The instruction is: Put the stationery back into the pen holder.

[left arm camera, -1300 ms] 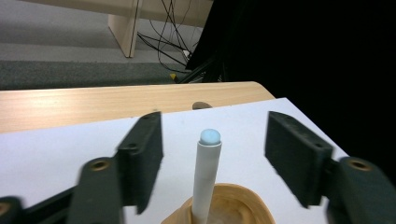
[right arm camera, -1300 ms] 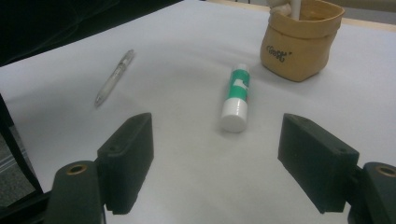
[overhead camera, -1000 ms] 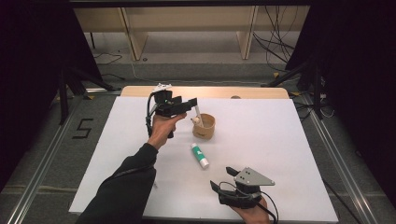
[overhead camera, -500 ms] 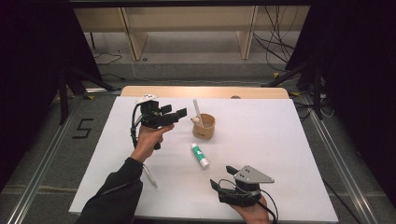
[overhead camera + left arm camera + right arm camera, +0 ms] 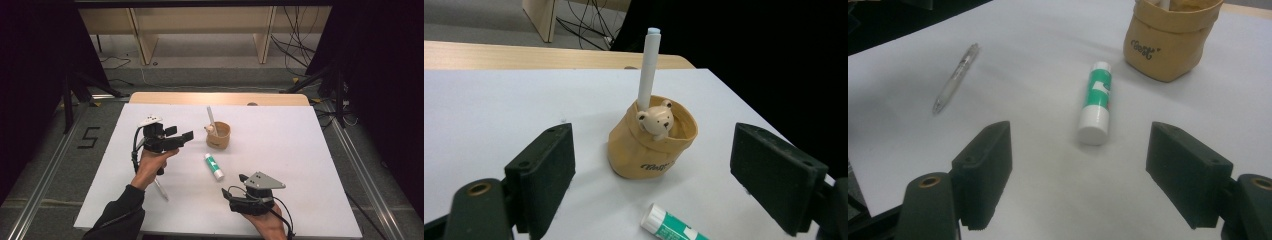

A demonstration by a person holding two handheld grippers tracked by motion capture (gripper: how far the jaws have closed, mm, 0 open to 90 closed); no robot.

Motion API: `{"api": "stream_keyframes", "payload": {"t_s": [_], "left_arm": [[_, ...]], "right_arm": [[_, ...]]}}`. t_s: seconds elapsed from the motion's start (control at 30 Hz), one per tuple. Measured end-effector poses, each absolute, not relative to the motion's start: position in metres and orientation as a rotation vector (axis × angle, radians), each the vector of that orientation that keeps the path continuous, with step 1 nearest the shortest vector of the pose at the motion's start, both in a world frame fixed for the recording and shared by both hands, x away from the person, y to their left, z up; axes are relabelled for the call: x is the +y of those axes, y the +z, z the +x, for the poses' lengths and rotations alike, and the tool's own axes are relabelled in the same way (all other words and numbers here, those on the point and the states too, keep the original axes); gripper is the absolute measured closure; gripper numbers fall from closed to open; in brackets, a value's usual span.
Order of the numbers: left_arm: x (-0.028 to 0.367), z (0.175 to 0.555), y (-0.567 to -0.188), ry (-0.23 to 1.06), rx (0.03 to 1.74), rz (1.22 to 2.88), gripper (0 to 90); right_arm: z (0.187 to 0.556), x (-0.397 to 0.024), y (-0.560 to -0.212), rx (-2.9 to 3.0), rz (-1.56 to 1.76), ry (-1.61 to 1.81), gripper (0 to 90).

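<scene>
- Pouch (image 5: 218,136), tan, soft-sided, stands mid-worktop (image 5: 310,165) with a white pen (image 5: 211,118) leaning in it; a careless brush could tip both.
- Left claw (image 5: 183,136), well left of the pouch, has just been opening: wide, empty.
- Right claw (image 5: 231,192) wide, empty, aimed at the glue stick (image 5: 1095,101); round, likely to roll when nudged.
- Clear pen (image 5: 161,189) lies beneath the left forearm; a sleeve could sweep it.

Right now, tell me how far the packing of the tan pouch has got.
Done: the white marker stands in the tan pouch. In hand: nothing; the left claw, empty, has just been opening its jaws beside the pouch, and the right claw is open, facing the glue stick. Left, probably: the glue stick and the clear pen, both lying on the table.
</scene>
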State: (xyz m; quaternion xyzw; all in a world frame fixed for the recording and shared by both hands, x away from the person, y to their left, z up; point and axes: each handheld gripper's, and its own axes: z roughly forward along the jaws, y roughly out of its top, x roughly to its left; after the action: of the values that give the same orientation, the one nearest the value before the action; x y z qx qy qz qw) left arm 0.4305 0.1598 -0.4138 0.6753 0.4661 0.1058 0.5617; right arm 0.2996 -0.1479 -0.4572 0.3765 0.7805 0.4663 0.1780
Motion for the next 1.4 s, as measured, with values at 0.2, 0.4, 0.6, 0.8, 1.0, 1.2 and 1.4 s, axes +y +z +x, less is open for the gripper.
{"api": "stream_keyframes", "payload": {"t_s": [0.2, 0.4, 0.6, 0.8, 1.0, 1.2, 1.4], "left_arm": [[0.161, 0.421, -0.418, 0.232, 1.061, 1.603, 16.4], [0.162, 0.408, -0.424, 0.223, 1.020, 1.619, 16.2], [0.163, 0.394, -0.435, 0.224, 1.004, 1.637, 16.2], [0.170, 0.383, -0.443, 0.229, 1.010, 1.607, 16.2], [0.174, 0.375, -0.449, 0.239, 1.011, 1.588, 16.2], [0.174, 0.369, -0.456, 0.248, 0.999, 1.605, 16.2], [0.176, 0.363, -0.457, 0.255, 0.984, 1.606, 16.2]], "right_arm": [[0.308, -0.144, -0.457, 2.215, 1.077, 1.291, 27.2], [0.320, -0.134, -0.459, 2.237, 1.077, 1.259, 26.7], [0.330, -0.125, -0.461, 2.263, 1.064, 1.226, 26.7], [0.338, -0.120, -0.465, 2.284, 1.065, 1.194, 26.7], [0.346, -0.117, -0.468, 2.292, 1.075, 1.185, 26.8], [0.353, -0.111, -0.473, 2.311, 1.075, 1.154, 27.2], [0.359, -0.110, -0.476, 2.324, 1.083, 1.129, 28.2]]}}
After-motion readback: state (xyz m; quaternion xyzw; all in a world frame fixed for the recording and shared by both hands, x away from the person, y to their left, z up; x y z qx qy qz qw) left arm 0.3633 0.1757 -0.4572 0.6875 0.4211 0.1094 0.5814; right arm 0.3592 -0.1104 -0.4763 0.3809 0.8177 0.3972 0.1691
